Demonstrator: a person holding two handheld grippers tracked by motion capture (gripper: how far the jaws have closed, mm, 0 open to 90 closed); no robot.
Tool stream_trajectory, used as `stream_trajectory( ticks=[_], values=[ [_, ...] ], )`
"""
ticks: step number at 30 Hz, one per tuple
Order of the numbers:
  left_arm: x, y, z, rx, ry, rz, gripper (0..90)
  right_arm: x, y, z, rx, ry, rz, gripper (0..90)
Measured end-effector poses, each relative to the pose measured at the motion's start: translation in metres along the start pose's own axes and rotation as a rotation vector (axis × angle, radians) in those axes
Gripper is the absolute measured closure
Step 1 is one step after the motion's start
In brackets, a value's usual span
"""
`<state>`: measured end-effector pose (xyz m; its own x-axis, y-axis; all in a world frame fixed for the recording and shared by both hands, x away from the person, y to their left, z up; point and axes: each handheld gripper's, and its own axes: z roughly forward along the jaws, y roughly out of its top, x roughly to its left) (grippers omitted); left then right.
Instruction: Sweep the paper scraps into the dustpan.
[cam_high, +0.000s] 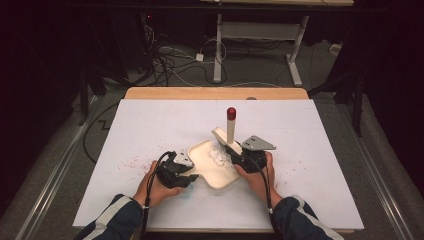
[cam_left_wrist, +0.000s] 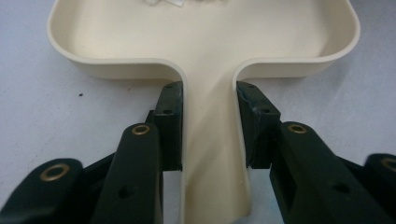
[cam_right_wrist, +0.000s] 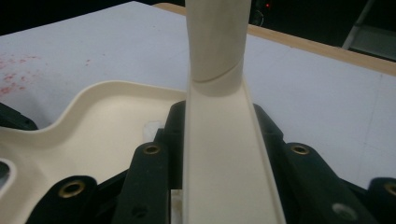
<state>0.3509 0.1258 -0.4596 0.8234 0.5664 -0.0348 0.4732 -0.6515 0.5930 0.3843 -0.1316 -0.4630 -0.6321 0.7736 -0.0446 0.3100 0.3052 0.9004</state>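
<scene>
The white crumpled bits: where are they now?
In the high view, the white bits lie inside the cream dustpan, at its right side beside the right tool.

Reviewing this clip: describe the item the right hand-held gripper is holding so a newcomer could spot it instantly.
Start at the white table and go to the cream tray near its front middle. At the tray's right side the right hand-held gripper clamps a cream channel-shaped handle that rises to an upright rod. Its dark red tip sets it apart from everything nearby.

Cream dustpan flat on white table, white bits inside; cream red-tipped brush upright.
</scene>
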Motion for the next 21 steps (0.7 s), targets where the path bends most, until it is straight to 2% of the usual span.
stream_trajectory(
  ticks=[8, 12, 15, 19, 21],
  values=[
    [-0.006, 0.007, 0.0, -0.01, -0.004, -0.022, 63.5, 0.027, 0.003, 0.003, -0.01, 0.037, -0.053, 66.9],
    [-0.006, 0.007, 0.0, -0.012, -0.006, -0.027, 63.5, 0.039, 0.008, -0.001, -0.02, 0.079, -0.048, 67.2],
    [-0.004, 0.007, -0.002, -0.016, -0.009, -0.032, 63.5, 0.046, 0.011, -0.002, -0.025, 0.079, -0.075, 67.2],
    [-0.003, 0.006, -0.003, -0.015, -0.007, -0.03, 63.5, 0.043, 0.014, -0.006, -0.043, 0.064, -0.075, 67.4],
    [-0.003, 0.005, -0.003, -0.015, -0.01, -0.029, 63.5, 0.038, 0.018, -0.009, -0.06, 0.07, -0.058, 67.3]
  ],
)
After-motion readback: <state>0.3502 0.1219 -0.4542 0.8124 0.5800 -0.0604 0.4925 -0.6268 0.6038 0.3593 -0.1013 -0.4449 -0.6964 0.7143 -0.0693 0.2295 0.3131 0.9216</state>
